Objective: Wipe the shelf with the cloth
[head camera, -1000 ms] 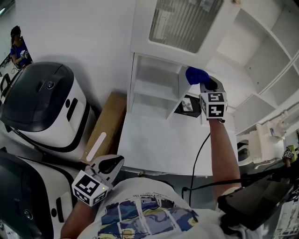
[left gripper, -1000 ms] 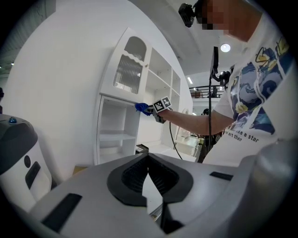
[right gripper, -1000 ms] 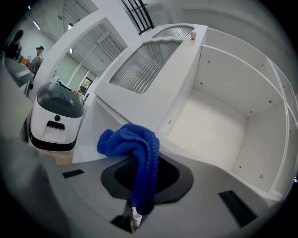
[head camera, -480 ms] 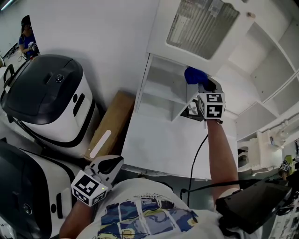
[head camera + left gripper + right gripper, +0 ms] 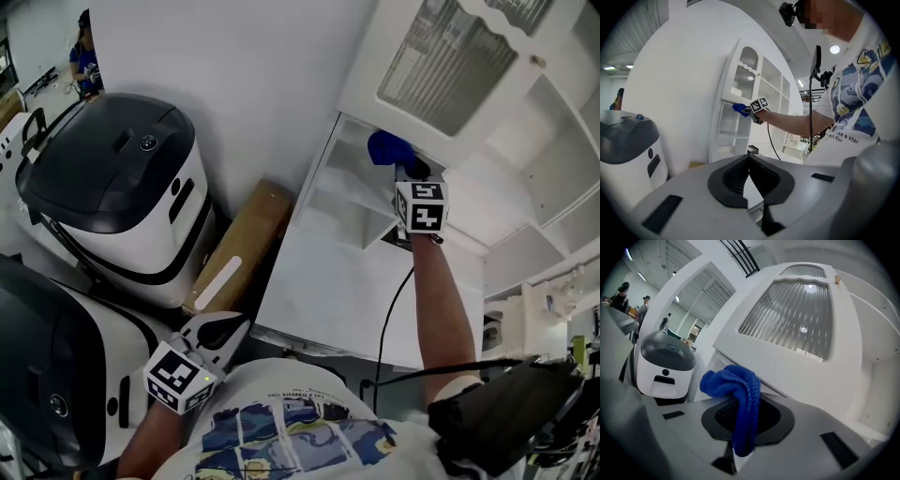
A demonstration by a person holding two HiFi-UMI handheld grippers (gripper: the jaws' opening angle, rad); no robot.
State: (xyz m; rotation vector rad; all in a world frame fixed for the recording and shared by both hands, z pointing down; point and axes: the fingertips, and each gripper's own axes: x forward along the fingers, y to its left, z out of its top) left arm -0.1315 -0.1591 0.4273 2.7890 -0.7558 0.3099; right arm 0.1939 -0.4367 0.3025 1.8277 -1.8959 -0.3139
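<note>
right claw (image 5: 404, 171) edged up shelf (image 5: 345, 193) | clamps bunched blue knit cloth (image 5: 739, 392) | left claw (image 5: 750, 163) closed, empty

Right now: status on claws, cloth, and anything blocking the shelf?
Left claw shut, empty, low by the torso. Right claw shut on blue cloth, up at the white shelf unit's upper opening. Nothing seen blocking.
</note>
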